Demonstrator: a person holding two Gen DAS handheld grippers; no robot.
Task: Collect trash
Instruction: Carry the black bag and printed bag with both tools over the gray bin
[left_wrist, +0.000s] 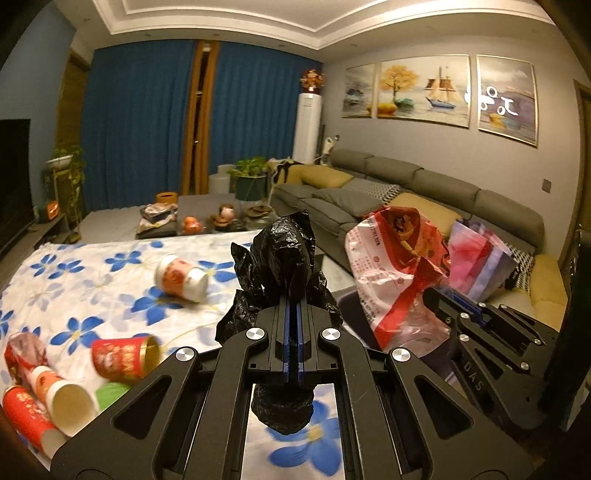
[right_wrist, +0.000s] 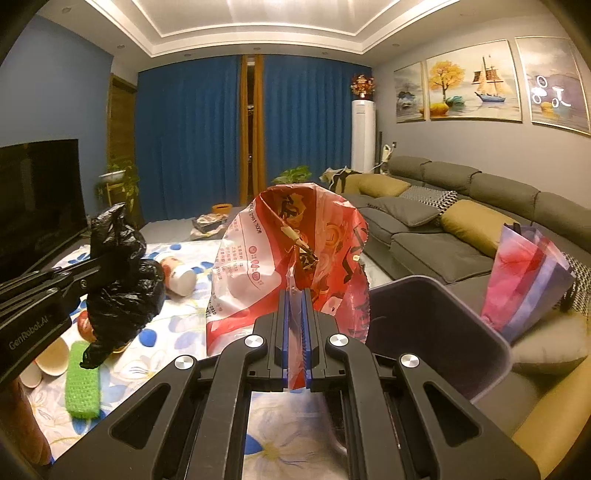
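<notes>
My left gripper (left_wrist: 294, 306) is shut on a crumpled black plastic bag (left_wrist: 284, 254), held above the flowered cloth (left_wrist: 110, 288); the same black bag (right_wrist: 118, 291) hangs from the left gripper (right_wrist: 94, 275) in the right wrist view. My right gripper (right_wrist: 295, 295) is shut on a red and white plastic wrapper (right_wrist: 280, 258), just left of a dark bin (right_wrist: 436, 332). The wrapper (left_wrist: 391, 273) and right gripper (left_wrist: 434, 295) also show at the right of the left wrist view. Several paper cups lie on the cloth: one white and orange (left_wrist: 181, 277), one red (left_wrist: 125, 358), more at the lower left (left_wrist: 55, 395).
A green scrub cloth (right_wrist: 83, 380) lies on the flowered cloth. A grey sofa (right_wrist: 461, 229) with yellow cushions runs along the right, and a pink and purple bag (right_wrist: 528, 280) leans on it. A low table with clutter (left_wrist: 192, 218) stands beyond; a television (right_wrist: 37, 199) at left.
</notes>
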